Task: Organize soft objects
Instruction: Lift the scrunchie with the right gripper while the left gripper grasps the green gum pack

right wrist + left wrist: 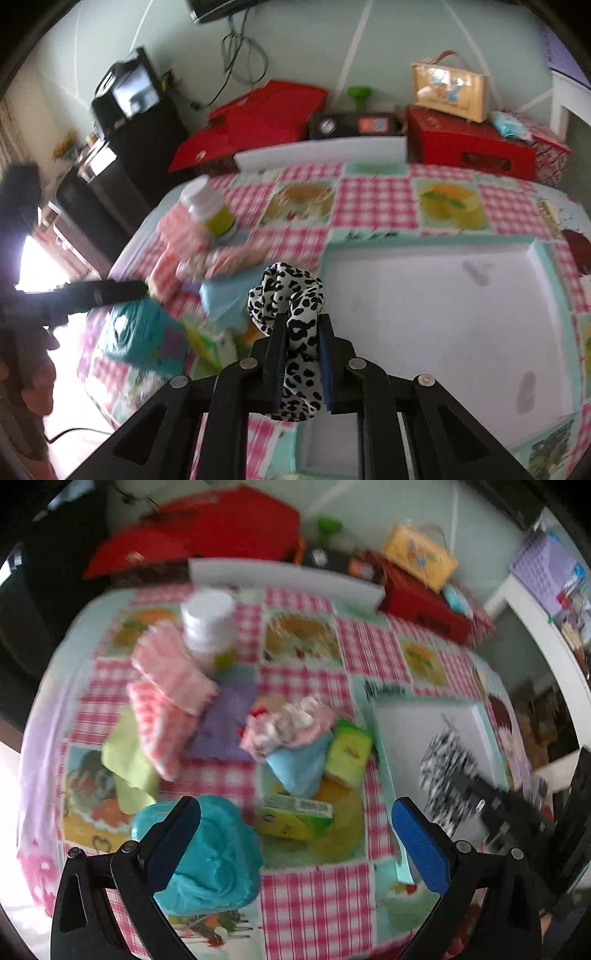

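My right gripper is shut on a black-and-white leopard-print scrunchie and holds it above the left edge of a shallow white tray. The same scrunchie and tray show in the left wrist view. My left gripper is open and empty above the table. A teal cloth bundle lies by its left finger. A pile of soft things lies ahead: pink checked cloths, a purple cloth, a pink frilly item, a blue cloth, a green cloth.
A white bottle stands behind the pile. Small green-yellow boxes and a yellow-green sponge lie by the pile. Red boxes, a yellow bag and a white board line the table's far edge.
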The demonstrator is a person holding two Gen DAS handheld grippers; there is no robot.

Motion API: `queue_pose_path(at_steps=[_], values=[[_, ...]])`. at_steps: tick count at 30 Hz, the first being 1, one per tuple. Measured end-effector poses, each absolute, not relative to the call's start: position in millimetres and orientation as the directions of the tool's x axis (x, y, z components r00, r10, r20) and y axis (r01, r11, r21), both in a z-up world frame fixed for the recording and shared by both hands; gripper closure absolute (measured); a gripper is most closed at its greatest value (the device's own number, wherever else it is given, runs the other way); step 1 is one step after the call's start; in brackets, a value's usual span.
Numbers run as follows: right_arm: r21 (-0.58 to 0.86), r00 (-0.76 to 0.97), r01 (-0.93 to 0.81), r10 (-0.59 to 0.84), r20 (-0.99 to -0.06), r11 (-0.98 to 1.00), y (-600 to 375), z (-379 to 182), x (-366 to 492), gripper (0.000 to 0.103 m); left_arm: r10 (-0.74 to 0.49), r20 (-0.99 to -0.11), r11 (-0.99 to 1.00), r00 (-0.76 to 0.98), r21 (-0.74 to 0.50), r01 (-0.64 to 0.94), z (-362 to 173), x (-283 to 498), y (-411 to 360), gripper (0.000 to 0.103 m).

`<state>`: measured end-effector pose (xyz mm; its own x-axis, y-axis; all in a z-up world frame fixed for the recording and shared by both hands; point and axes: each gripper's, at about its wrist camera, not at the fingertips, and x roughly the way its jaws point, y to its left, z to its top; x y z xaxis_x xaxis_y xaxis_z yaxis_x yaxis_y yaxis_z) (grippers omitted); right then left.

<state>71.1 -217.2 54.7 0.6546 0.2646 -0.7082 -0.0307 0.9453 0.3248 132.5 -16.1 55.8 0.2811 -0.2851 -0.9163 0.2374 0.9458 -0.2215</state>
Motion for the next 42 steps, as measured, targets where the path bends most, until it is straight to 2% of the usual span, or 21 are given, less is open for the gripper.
queue_pose_path(at_steps=[12, 19, 27, 28, 31, 34, 35, 42], values=[[0.406, 0.69, 0.129, 0.212, -0.692, 0.905, -288.6, 49.7, 82.7, 0.086, -0.054, -0.998, 0.855, 0.041, -0.025, 0.519, 22.4, 158.4, -82.7, 0.0], [0.415, 0.7, 0.145, 0.203, -0.685, 0.898, -300.9, 48.2, 78.9, 0.086, 0.024, -0.996, 0.845, -0.086, -0.025, 0.534, -5.2, 167.0, -89.8, 0.0], [0.436, 0.701, 0.166, 0.205, -0.683, 0.885, -309.3, 42.4, 76.1, 0.086, 0.073, -0.988, 0.849, -0.138, -0.011, 0.528, -30.7, 173.7, -92.4, 0.001], [0.439, 0.703, 0.172, 0.202, -0.682, 0.882, -311.1, 42.4, 75.4, 0.086, 0.077, -0.987, 0.85, -0.141, -0.009, 0.527, -32.1, 174.3, -92.0, 0.003], [0.45, 0.706, 0.179, 0.204, -0.678, 0.875, -315.2, 42.2, 74.6, 0.086, 0.083, -0.985, 0.853, -0.148, -0.007, 0.521, -41.1, 181.7, -95.3, 0.017], [0.456, 0.708, 0.183, 0.205, -0.676, 0.871, -316.8, 42.0, 73.9, 0.086, 0.099, -0.983, 0.858, -0.155, 0.005, 0.513, -48.3, 184.6, -93.6, 0.024], [0.458, 0.709, 0.182, 0.207, -0.675, 0.87, -317.1, 42.3, 73.7, 0.086, 0.106, -0.983, 0.859, -0.15, 0.014, 0.511, -52.5, 183.1, -92.9, 0.035], [0.466, 0.713, 0.185, 0.208, -0.669, 0.865, -319.5, 43.3, 72.5, 0.086, 0.117, -0.985, 0.862, -0.124, 0.039, 0.505, -64.3, 179.3, -85.9, 0.037]])
